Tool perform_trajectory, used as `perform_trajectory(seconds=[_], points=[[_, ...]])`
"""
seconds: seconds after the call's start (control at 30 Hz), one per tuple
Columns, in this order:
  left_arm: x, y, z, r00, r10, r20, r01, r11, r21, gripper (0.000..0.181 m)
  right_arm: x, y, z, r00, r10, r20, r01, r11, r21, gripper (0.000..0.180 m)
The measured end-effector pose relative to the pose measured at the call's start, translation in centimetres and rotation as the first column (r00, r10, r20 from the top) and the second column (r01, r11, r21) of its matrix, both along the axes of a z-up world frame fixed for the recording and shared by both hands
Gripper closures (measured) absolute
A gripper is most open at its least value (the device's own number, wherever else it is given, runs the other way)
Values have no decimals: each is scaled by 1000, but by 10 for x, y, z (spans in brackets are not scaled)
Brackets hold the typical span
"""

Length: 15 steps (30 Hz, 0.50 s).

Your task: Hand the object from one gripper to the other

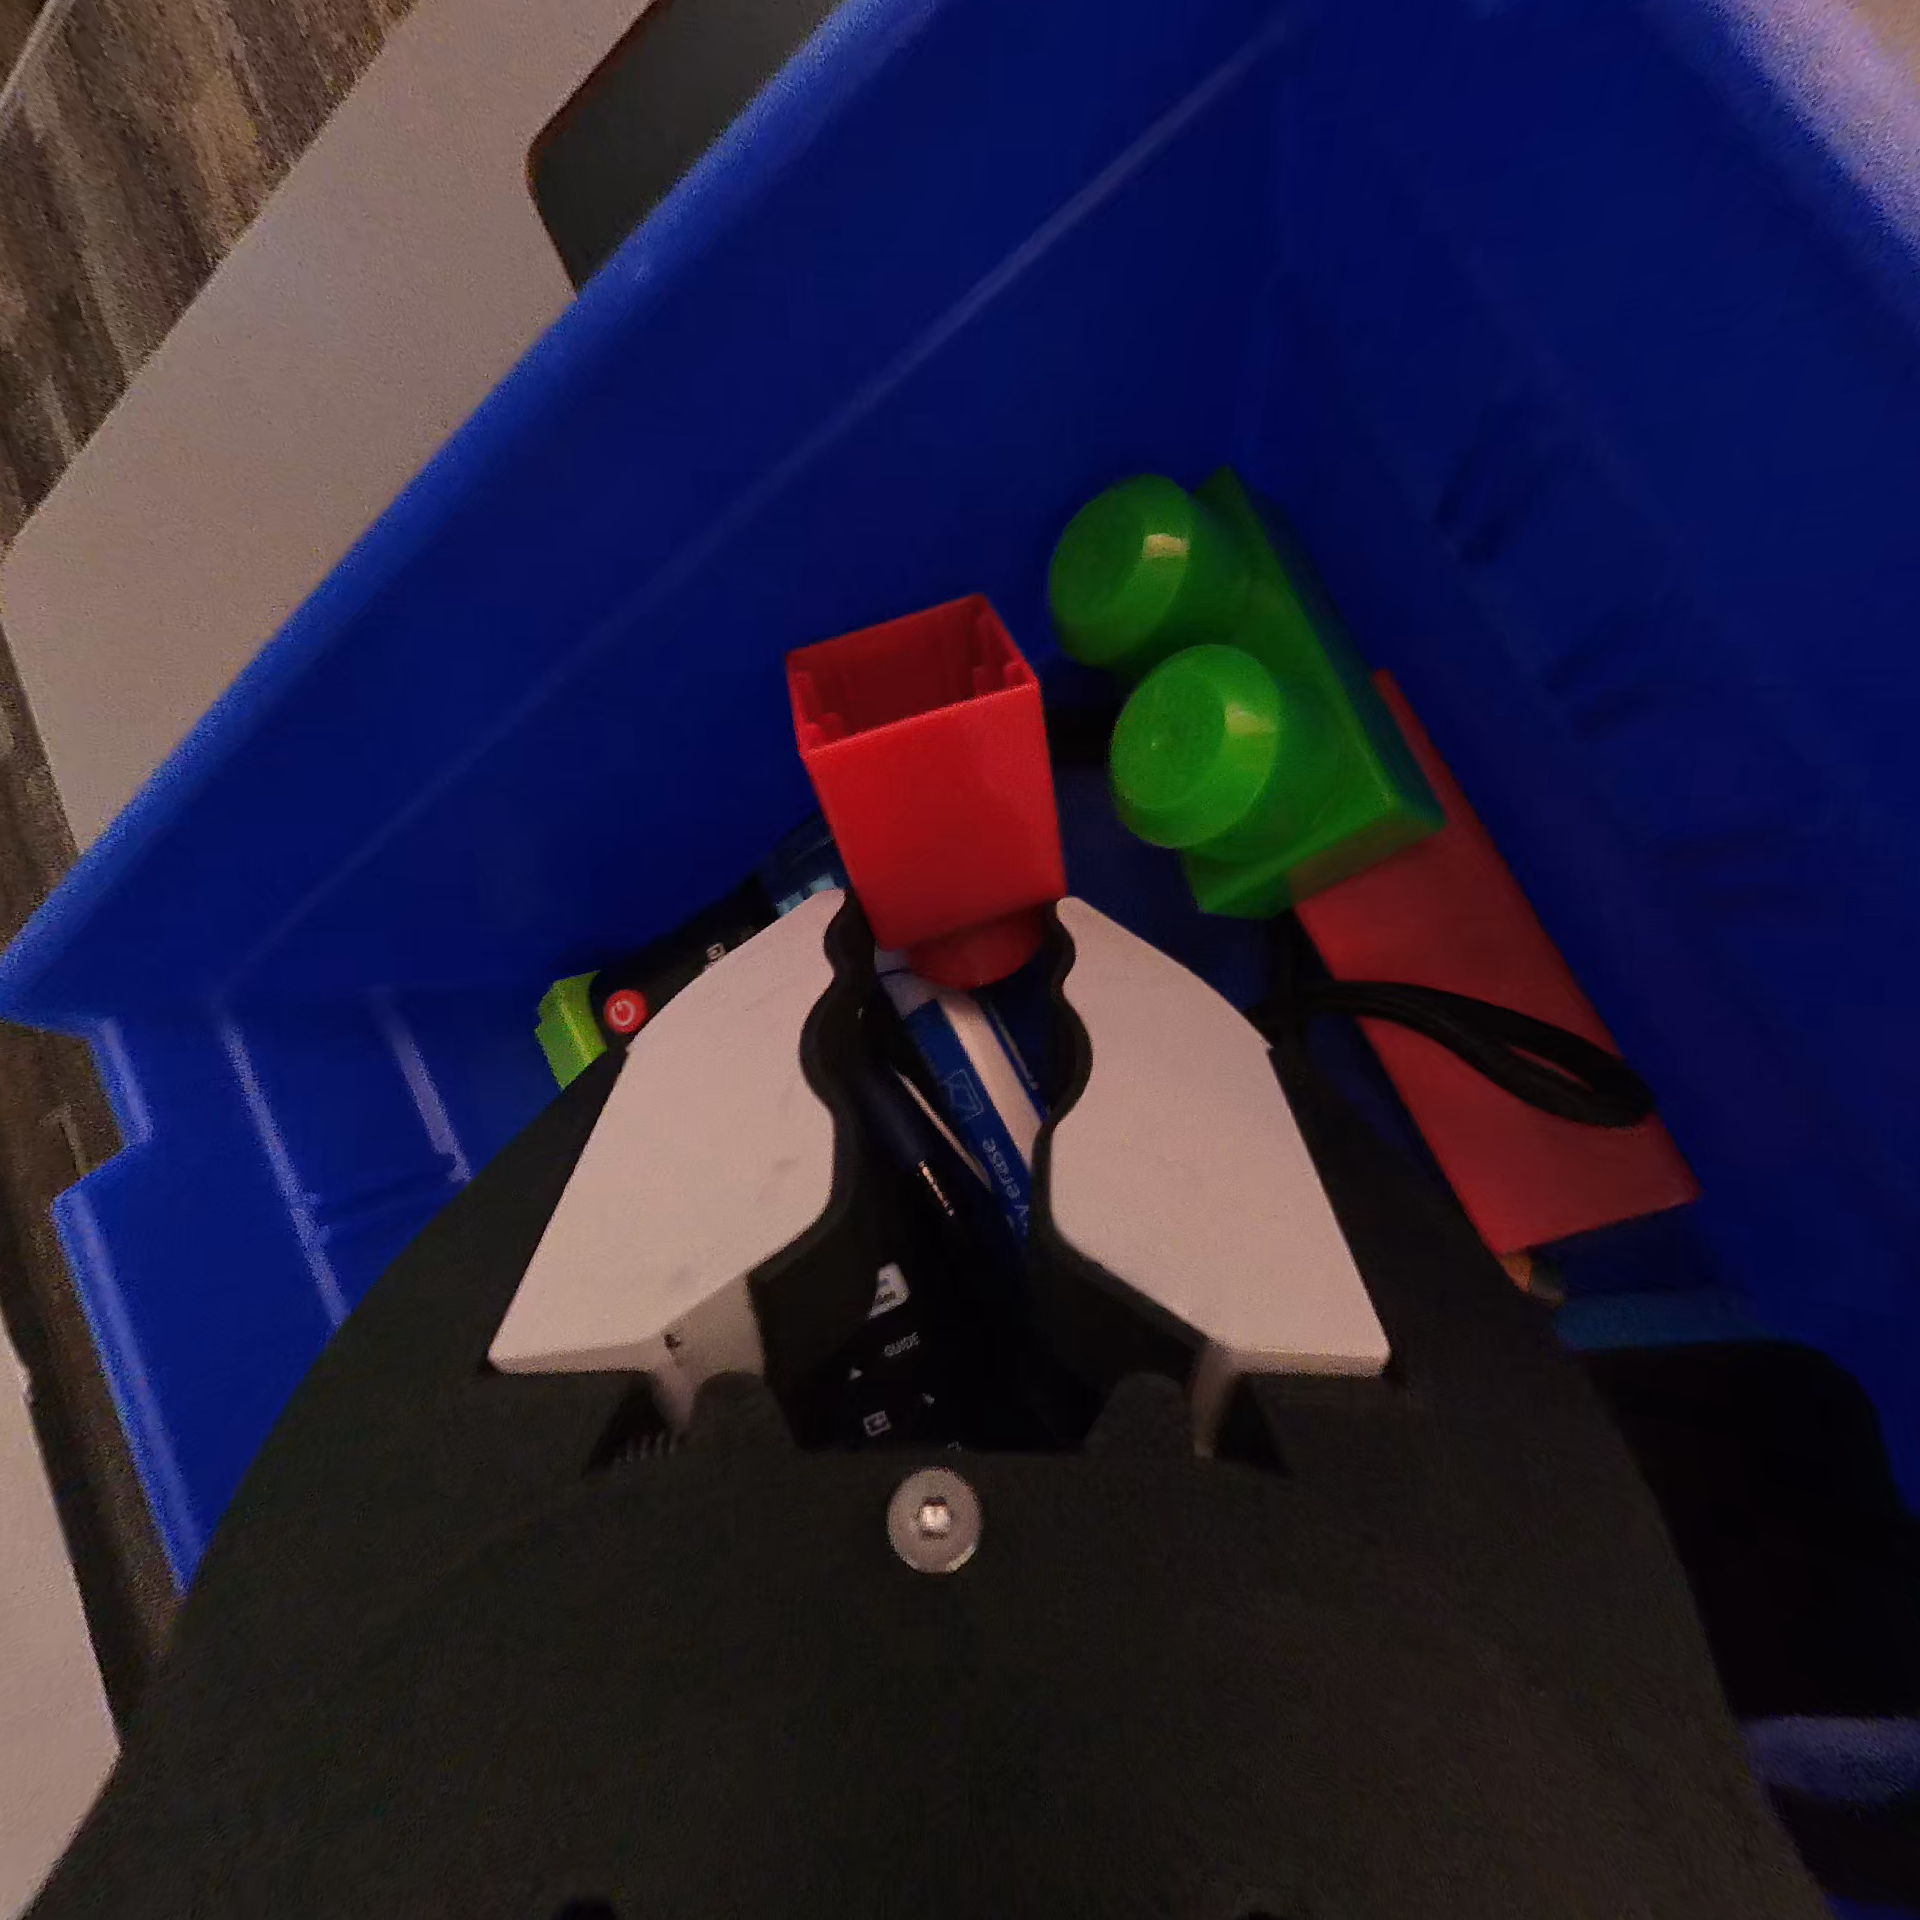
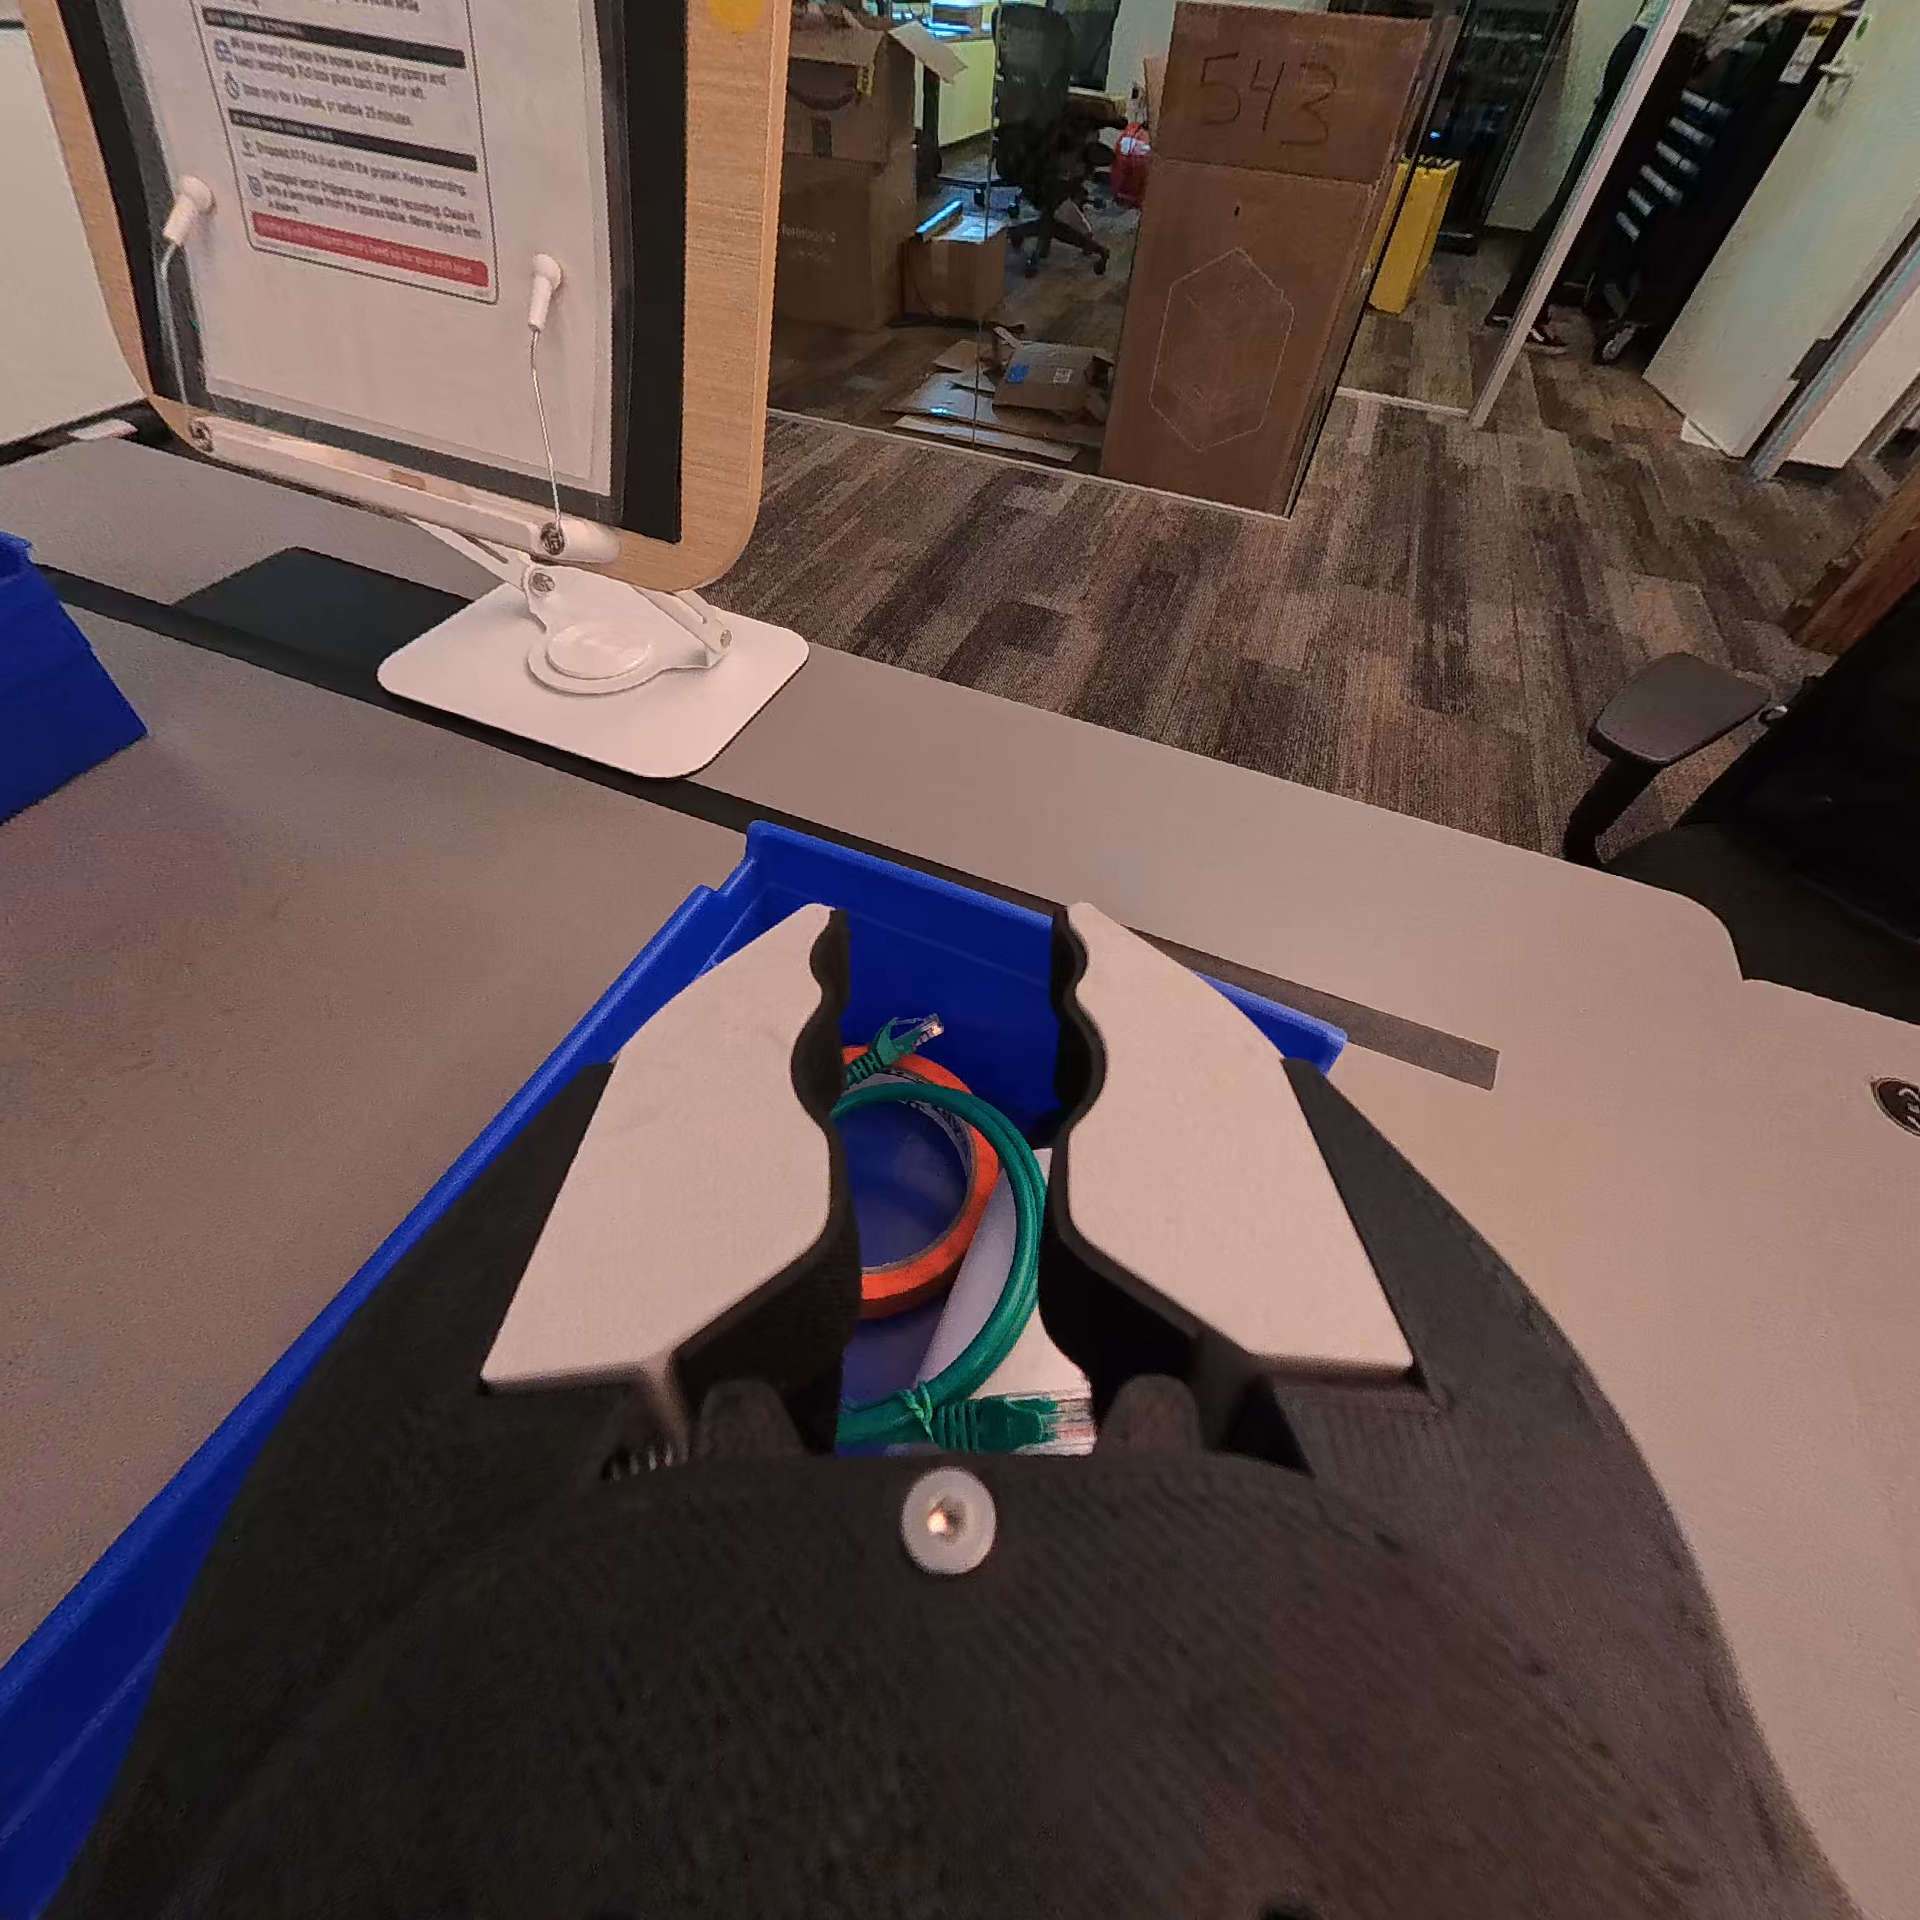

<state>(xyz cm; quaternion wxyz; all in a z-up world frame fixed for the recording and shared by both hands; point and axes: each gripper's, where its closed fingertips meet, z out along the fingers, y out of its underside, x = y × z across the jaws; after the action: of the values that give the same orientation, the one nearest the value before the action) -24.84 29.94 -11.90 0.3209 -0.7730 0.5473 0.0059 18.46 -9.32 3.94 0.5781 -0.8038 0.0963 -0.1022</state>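
Observation:
In the left wrist view my left gripper (image 1: 956,925) is inside a blue bin (image 1: 727,468). Its fingertips are shut on the round stud of a red hollow block (image 1: 925,769), which sticks out forward, open end away from me. In the right wrist view my right gripper (image 2: 948,935) is open and empty. It hovers over a second blue bin (image 2: 623,1029). Neither gripper shows in the other's view.
The left bin also holds a green two-stud brick (image 1: 1226,707), a flat red block (image 1: 1475,1039), a black cable (image 1: 1538,1060), a remote (image 1: 675,977) and a marker (image 1: 977,1081). The right bin holds orange tape (image 2: 935,1268) and a green cable (image 2: 1023,1226). A sign stand (image 2: 592,675) stands on the grey table (image 2: 312,935). My hands' fingertips stand some 60 centimetres from each other.

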Motion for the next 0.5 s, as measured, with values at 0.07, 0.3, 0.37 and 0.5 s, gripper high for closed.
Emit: perform_trajectory(seconds=[0.07, 0.3, 0.37, 0.5], points=[[-1, -3, 11, 999, -6, 54, 6, 1000, 1, 150, -1, 0, 1, 1000, 5, -4, -5, 1000, 4, 142], [19, -43, 107, 895, -117, 431, 114, 993, 33, 151, -19, 10, 22, 997, 33, 73, -37, 998, 56, 142], [40, -81, 145, 783, -237, 575, 250, 966, 57, 151, -43, 20, 41, 989, 96, 117, -110, 986, 125, 142], [77, -174, 205, 509, -431, 745, 504, 851, 148, 152, -136, 41, 88, 911, 373, 174, -411, 851, 328, 142]])
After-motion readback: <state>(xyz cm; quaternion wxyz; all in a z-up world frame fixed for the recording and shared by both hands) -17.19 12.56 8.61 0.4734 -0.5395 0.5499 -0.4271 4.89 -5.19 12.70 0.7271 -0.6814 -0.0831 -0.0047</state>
